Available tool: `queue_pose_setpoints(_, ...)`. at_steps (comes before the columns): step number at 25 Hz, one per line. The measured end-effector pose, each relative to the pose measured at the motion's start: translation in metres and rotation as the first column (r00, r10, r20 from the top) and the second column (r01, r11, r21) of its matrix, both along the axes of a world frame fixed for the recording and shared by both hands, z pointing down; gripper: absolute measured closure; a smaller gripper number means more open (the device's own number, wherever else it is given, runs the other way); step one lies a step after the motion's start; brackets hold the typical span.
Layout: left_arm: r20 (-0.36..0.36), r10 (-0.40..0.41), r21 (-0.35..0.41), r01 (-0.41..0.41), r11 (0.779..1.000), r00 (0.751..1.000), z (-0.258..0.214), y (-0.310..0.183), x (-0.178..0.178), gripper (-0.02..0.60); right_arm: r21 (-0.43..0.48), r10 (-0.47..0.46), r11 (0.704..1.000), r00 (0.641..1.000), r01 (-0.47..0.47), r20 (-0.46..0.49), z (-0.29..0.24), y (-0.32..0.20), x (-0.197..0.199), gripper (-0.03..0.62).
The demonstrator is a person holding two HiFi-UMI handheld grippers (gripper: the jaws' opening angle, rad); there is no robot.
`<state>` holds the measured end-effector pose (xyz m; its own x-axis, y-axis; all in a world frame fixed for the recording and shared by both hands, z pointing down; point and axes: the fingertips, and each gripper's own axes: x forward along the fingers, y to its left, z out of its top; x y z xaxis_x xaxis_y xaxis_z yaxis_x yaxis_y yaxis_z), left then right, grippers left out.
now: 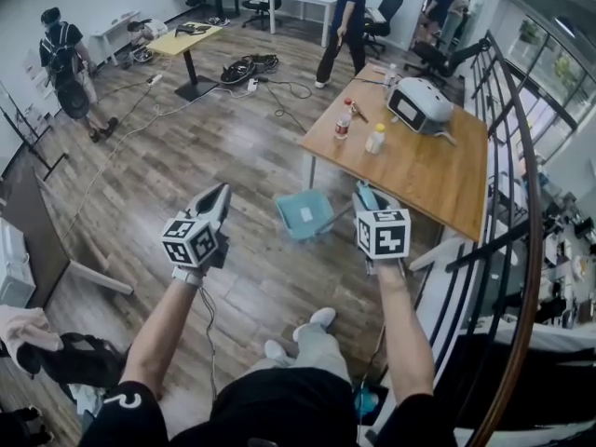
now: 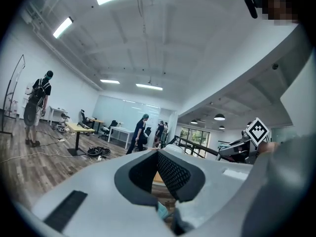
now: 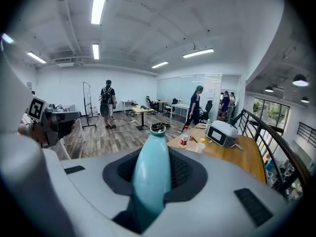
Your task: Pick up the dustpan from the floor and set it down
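A teal dustpan (image 1: 305,214) hangs above the wooden floor, just left of the table's near corner. Its handle (image 3: 152,172) runs between the jaws of my right gripper (image 1: 366,196), which is shut on it; in the right gripper view the handle stands up between the dark pads (image 3: 183,171) of the right gripper (image 3: 157,154). My left gripper (image 1: 216,201) is held out to the left of the dustpan, apart from it. Its jaws come together to a point with nothing in them. In the left gripper view the left gripper (image 2: 158,154) points level across the room.
A wooden table (image 1: 410,170) right of the dustpan carries two bottles (image 1: 344,119) and a white appliance (image 1: 419,103). A dark railing (image 1: 507,240) runs along the right. Cables (image 1: 250,67) lie on the floor farther off, near a yellow desk (image 1: 184,40). People stand at the back.
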<state>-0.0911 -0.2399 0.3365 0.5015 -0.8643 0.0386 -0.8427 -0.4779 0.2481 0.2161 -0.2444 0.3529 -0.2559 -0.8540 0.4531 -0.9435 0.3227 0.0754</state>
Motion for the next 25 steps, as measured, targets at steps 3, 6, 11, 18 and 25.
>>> queue_pose_setpoints(3, 0.012, -0.005, 0.001, 0.005, 1.0, 1.0, -0.002, 0.003, -0.007, 0.583, 0.018, -0.007, 1.0, 1.0, 0.007, 0.004, -0.012, 0.002, -0.006, 0.502)
queue_pose_setpoints(6, 0.029, -0.003, 0.002, 0.003, 1.0, 1.0, -0.004, 0.006, -0.011, 0.583, 0.036, -0.003, 0.999, 1.0, 0.002, 0.014, -0.023, 0.005, -0.01, 0.502)
queue_pose_setpoints(11, 0.046, -0.003, 0.019, 0.002, 1.0, 0.999, -0.011, 0.009, -0.014, 0.583, 0.037, -0.003, 0.999, 1.0, 0.003, 0.022, -0.023, 0.009, -0.013, 0.502)
queue_pose_setpoints(18, 0.061, -0.001, 0.036, -0.001, 0.999, 0.998, -0.019, 0.009, -0.015, 0.583, 0.059, 0.001, 0.998, 1.0, -0.003, 0.022, -0.029, 0.015, -0.015, 0.502)
queue_pose_setpoints(25, 0.071, 0.002, 0.028, -0.004, 1.0, 0.997, -0.015, 0.013, -0.009, 0.583, 0.046, 0.005, 0.999, 1.0, -0.006, 0.02, -0.014, 0.021, -0.013, 0.502)
